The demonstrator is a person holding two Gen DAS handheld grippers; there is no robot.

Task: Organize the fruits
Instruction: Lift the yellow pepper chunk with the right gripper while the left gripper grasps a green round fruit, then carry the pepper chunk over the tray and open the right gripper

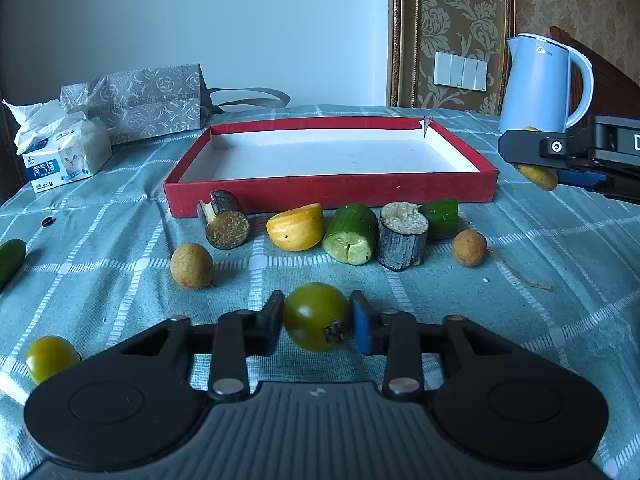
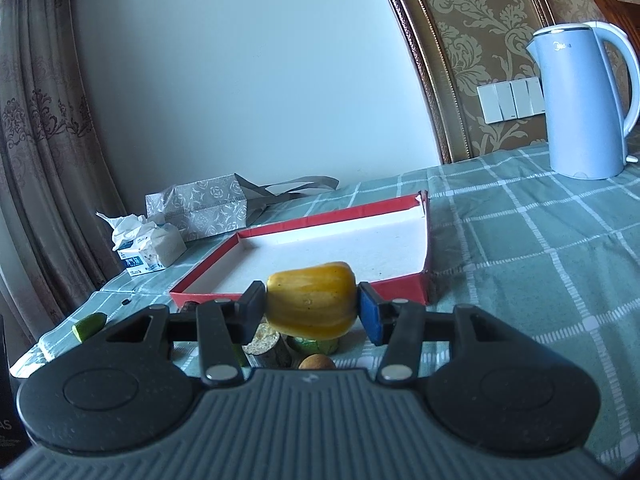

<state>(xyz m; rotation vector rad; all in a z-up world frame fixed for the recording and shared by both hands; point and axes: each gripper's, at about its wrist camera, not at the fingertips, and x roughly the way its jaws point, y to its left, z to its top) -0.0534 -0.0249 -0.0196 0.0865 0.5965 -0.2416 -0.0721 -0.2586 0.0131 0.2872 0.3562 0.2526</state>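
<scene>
A green tomato [image 1: 316, 316] lies on the checked cloth, and my left gripper [image 1: 318, 320] is shut on it, both pads against its sides. My right gripper [image 2: 312, 308] is shut on a yellow fruit piece [image 2: 312, 300], held above the cloth in front of the red tray [image 2: 400, 284]; it also shows at the right edge of the left wrist view as the right gripper [image 1: 532, 156]. The red tray [image 1: 332, 192] with a white floor has nothing in it. Before it lie a row of pieces: dark stalk piece [image 1: 224, 224], yellow half [image 1: 296, 227], cucumber piece [image 1: 352, 234], grey stalk piece [image 1: 402, 236].
Two brown longans [image 1: 191, 266] [image 1: 469, 248], a second green tomato [image 1: 50, 358] and a cucumber end [image 1: 10, 258] lie around. A tissue pack [image 1: 66, 156], a patterned bag [image 1: 148, 102] and a blue kettle [image 1: 544, 84] stand at the back.
</scene>
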